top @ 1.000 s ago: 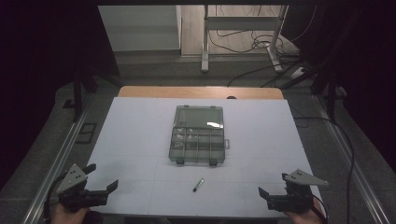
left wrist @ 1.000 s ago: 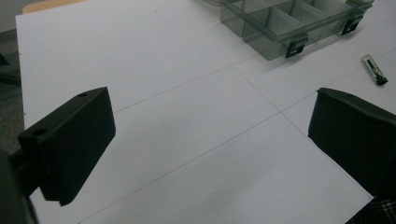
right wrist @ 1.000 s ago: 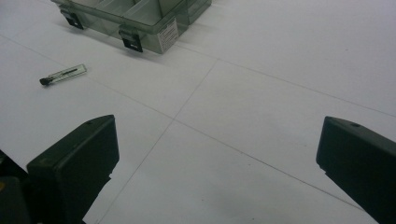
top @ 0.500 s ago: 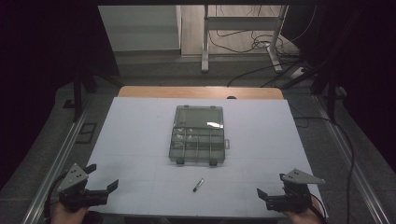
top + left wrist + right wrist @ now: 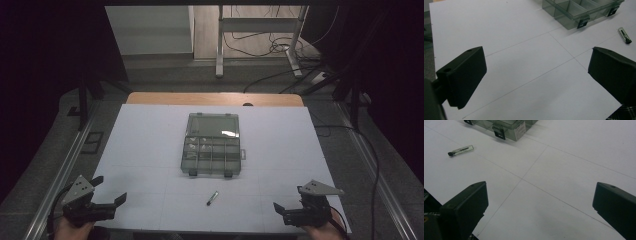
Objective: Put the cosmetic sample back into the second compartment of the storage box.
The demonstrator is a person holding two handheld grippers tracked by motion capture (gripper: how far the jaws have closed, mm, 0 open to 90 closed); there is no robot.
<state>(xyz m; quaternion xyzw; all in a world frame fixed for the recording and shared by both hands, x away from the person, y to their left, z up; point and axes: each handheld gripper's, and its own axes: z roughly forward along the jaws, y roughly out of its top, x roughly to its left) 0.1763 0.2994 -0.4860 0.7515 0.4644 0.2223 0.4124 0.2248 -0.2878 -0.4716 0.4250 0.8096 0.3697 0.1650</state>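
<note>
A small pen-like tube (image 5: 212, 198) lies low in the centre of the high view, just below the clear box (image 5: 212, 145). It looks light, stiff and prone to roll; pinch mid-barrel. Left gripper (image 5: 109, 202) and right gripper (image 5: 280, 212) are both wide.

Left gripper (image 5: 111, 201) low at near-left, right gripper (image 5: 280, 210) near-right (well apart), both jaws spread wide, holding nothing

The high view looks forward and down from the near side, well above the white ruled table sheet (image 5: 150, 145). Both gripper views sit low and close over it, facing far, sharing the smoky clear-plastic compartment box (image 5: 574, 11) and small black-capped clear tube (image 5: 460, 150).
</note>
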